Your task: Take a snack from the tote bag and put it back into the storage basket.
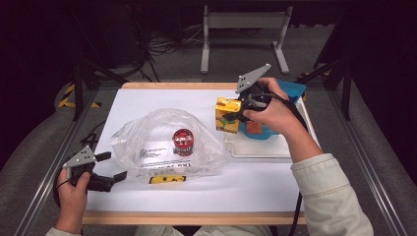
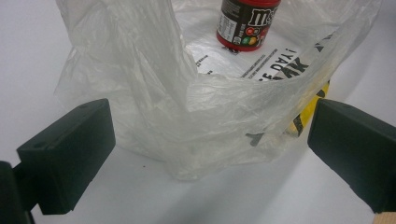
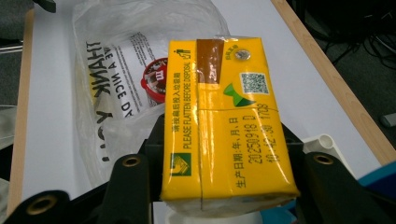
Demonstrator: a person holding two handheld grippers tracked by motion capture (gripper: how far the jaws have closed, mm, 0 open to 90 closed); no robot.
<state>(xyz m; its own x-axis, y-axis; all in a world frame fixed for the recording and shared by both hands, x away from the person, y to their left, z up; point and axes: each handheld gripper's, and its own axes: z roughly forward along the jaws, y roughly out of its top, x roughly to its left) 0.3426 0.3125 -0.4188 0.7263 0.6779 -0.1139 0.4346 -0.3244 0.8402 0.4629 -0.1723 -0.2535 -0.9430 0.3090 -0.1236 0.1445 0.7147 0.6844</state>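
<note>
Candy jar (image 1: 183, 142) already in plastic bag (image 1: 147, 142) on table (image 1: 255, 187); right gripper (image 1: 242, 110) clamped on yellow carton (image 1: 227, 114) above tray (image 1: 260, 147), not yet bagged; left gripper (image 1: 109, 167) gapes wide at bag's mouth.

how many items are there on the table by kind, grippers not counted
clear plastic bag: 1
candy jar: 1
yellow drink carton: 1
white tray: 1
blue container: 1
total: 5

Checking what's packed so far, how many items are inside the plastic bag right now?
1: a red candy jar standing upright inside the plastic bag at mid-table. The yellow drink carton is outside it, clamped in the right gripper. Folds may hide something small.
</note>
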